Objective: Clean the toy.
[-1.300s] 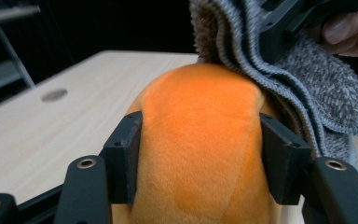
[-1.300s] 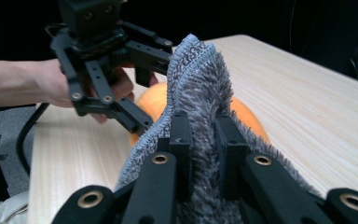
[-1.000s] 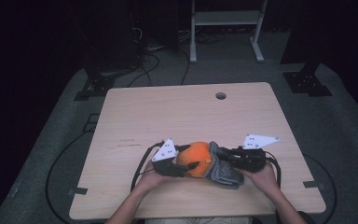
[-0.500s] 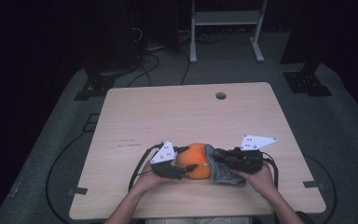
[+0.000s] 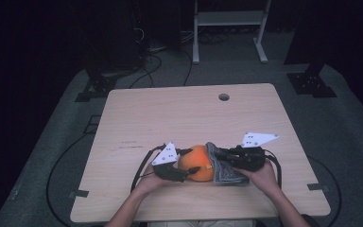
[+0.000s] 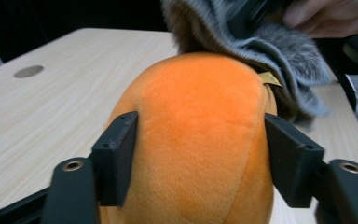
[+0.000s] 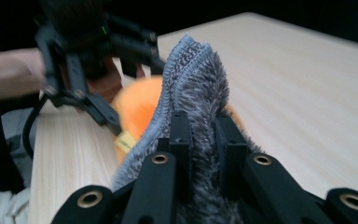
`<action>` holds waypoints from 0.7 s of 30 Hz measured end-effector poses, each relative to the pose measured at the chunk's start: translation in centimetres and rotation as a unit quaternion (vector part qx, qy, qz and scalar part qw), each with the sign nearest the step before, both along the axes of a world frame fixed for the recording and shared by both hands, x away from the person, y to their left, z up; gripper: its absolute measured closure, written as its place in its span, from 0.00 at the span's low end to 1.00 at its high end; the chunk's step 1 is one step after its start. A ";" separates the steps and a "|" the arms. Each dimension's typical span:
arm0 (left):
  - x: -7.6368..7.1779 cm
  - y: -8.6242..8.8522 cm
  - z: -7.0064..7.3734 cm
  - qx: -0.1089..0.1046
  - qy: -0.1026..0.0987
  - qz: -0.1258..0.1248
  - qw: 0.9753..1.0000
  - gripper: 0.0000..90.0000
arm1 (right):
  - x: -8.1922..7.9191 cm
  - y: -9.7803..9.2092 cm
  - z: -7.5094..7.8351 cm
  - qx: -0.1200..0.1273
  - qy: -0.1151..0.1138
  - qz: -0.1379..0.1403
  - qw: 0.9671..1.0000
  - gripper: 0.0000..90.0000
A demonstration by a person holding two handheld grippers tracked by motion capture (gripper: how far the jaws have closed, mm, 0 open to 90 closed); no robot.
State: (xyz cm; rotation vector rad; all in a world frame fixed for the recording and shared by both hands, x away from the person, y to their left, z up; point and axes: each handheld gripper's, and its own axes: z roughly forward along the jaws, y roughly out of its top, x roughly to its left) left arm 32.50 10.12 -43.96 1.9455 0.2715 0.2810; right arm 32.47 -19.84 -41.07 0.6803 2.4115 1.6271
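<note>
An orange plush toy (image 5: 199,163) sits on the wooden table (image 5: 189,113) near its front edge. My left gripper (image 5: 192,161) is shut on it: in the left gripper view the two black pads (image 6: 119,154) press the orange plush toy (image 6: 196,126) from both sides. A grey fuzzy knitted cloth (image 5: 223,168) drapes over the toy's right side. My right gripper (image 5: 221,158) is shut on it. In the right gripper view the grey cloth (image 7: 196,88) stands pinched in my right gripper (image 7: 200,135), with the orange toy (image 7: 137,105) behind it.
The table has a round cable hole (image 5: 224,97) at the back. Cables (image 5: 144,163) trail from both grippers along the front. A yellow tag (image 7: 127,140) hangs from the toy. A white frame (image 5: 229,28) stands on the floor beyond the table.
The toy, the cloth and both grippers have drifted slightly toward the front edge. Both grips are unchanged.
</note>
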 end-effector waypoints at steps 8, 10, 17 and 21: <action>1.1 0.4 0.2 -0.002 0.127 0.022 0.992 0.03 | -0.9 0.3 -1.1 -0.002 0.006 0.015 1.000 0.88; 1.3 0.2 -0.2 0.000 0.148 0.021 0.989 0.03 | -1.3 0.3 -1.1 -0.004 0.006 0.019 1.000 0.88; -0.2 0.0 1.2 -0.008 -0.013 0.028 0.999 0.44 | -2.2 -0.1 0.4 0.000 -0.025 0.006 1.000 0.88; -0.1 -0.7 1.0 0.004 -0.037 0.015 0.999 0.42 | -2.1 0.8 1.4 0.016 -0.044 0.011 0.999 0.88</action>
